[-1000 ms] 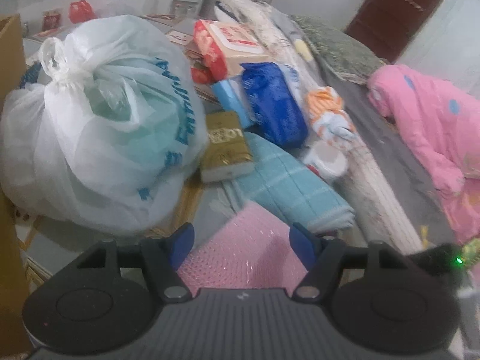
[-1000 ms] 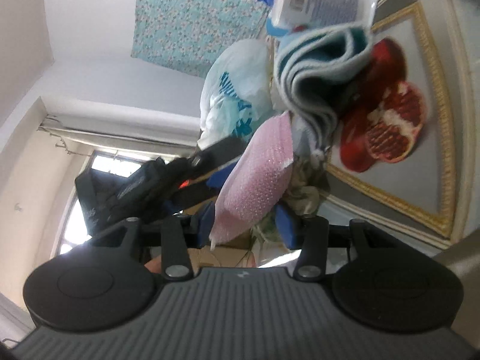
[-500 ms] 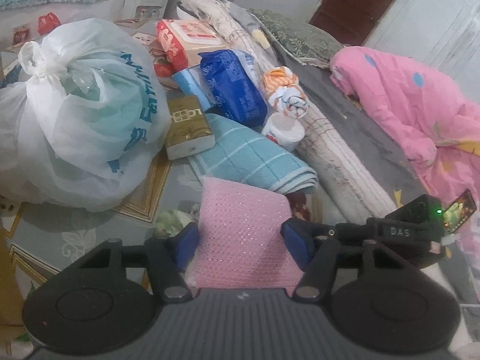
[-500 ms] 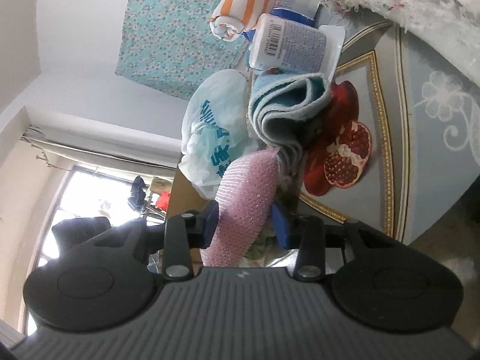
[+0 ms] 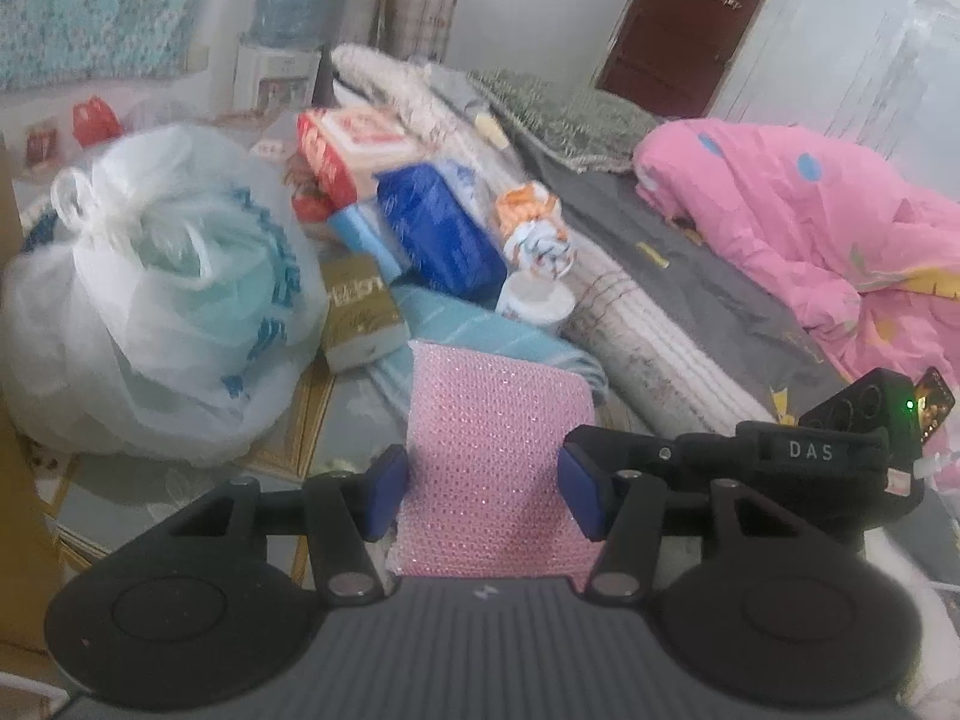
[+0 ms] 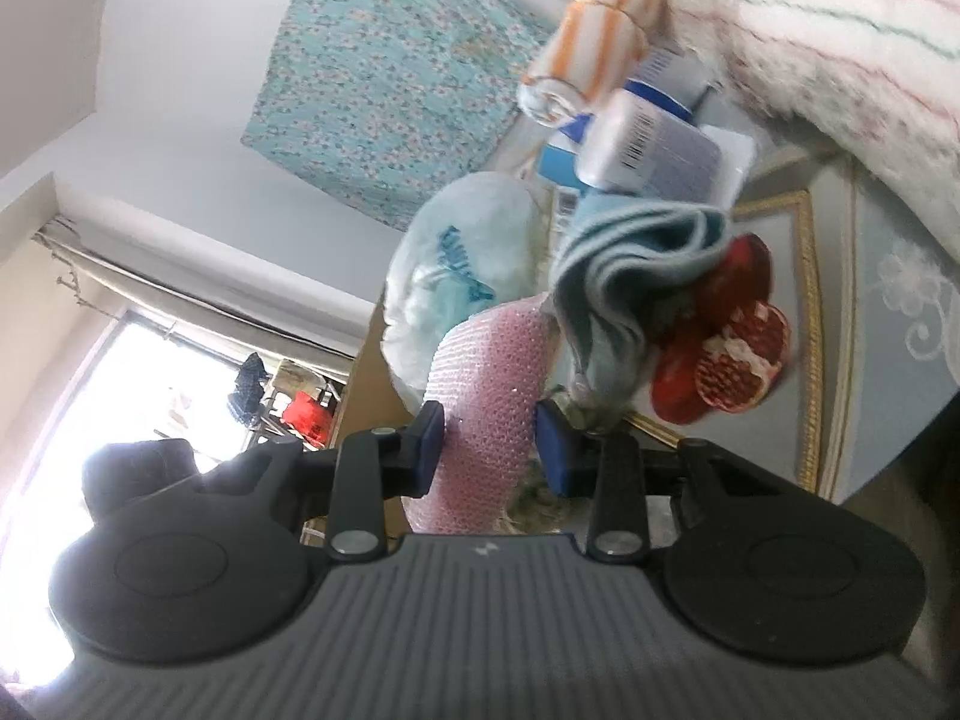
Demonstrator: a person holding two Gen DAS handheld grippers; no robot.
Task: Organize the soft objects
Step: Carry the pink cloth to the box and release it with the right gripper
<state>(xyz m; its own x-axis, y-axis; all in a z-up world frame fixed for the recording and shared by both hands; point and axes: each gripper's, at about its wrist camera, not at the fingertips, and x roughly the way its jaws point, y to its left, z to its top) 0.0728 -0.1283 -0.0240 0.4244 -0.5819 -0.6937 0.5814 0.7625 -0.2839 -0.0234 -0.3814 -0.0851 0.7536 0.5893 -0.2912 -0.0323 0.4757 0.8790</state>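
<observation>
The pink knitted sparkly cloth (image 5: 498, 450) hangs lifted above the floor mat, caught between both grippers. The right gripper (image 6: 489, 444) has just been closing, its jaws pinching the cloth's rolled edge. The left gripper (image 5: 483, 495) has also been closing, its jaws against the cloth's sides. Just beyond lies a folded light-blue striped towel (image 5: 480, 330), beside a tied white plastic bag (image 5: 150, 300).

Patterned mat (image 5: 180, 480), apparently under bag (image 5: 150, 300)
</observation>
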